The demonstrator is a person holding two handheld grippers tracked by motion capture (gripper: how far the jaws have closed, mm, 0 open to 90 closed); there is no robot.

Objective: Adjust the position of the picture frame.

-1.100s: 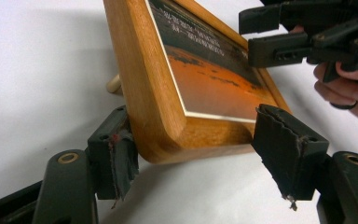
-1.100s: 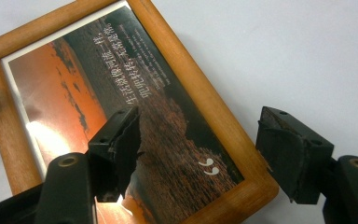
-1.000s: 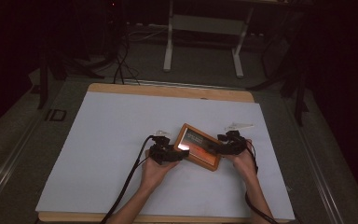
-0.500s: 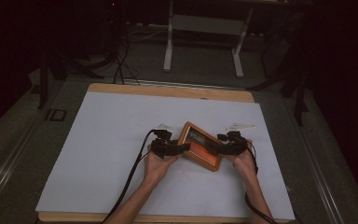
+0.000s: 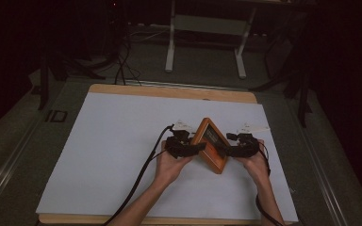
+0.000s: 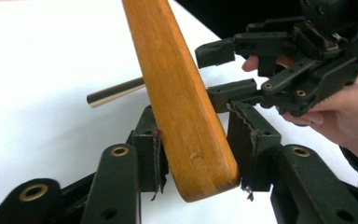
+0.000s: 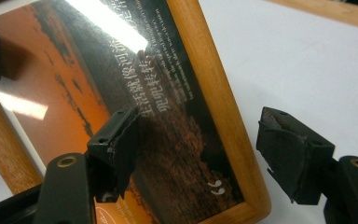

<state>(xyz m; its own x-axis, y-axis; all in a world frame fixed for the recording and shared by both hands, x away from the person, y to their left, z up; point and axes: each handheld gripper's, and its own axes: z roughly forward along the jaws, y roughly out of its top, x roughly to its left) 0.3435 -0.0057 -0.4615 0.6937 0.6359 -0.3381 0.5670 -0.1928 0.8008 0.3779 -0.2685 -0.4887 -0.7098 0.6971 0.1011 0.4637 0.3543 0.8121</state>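
Note:
A wooden picture frame [image 5: 212,141] with an orange and black print is held tilted up over the white table top, one corner pointing away from me. My left gripper [image 5: 199,147] is shut on its left edge. In the left gripper view the wooden edge [image 6: 186,116] runs between that gripper's [image 6: 198,135] two pads, and a metal rod [image 6: 116,92] sticks out behind the frame. My right gripper [image 5: 222,149] stands open at the frame's right side. In the right gripper view its jaws [image 7: 200,140] straddle the glass and the wooden rim [image 7: 209,79] without touching. The left gripper view also shows the right gripper [image 6: 223,70] open.
A white sheet [image 5: 122,141] covers the table, with a wooden border [image 5: 169,92] at the far edge. Beyond the table stand a white-legged frame [image 5: 205,23] and dark cables [image 5: 122,66] on the floor. Black cables trail from both grippers towards me.
The frame has turned and tipped up from lying skewed to standing with one corner pointing away. Both hands shifted slightly with it, the left holding on.

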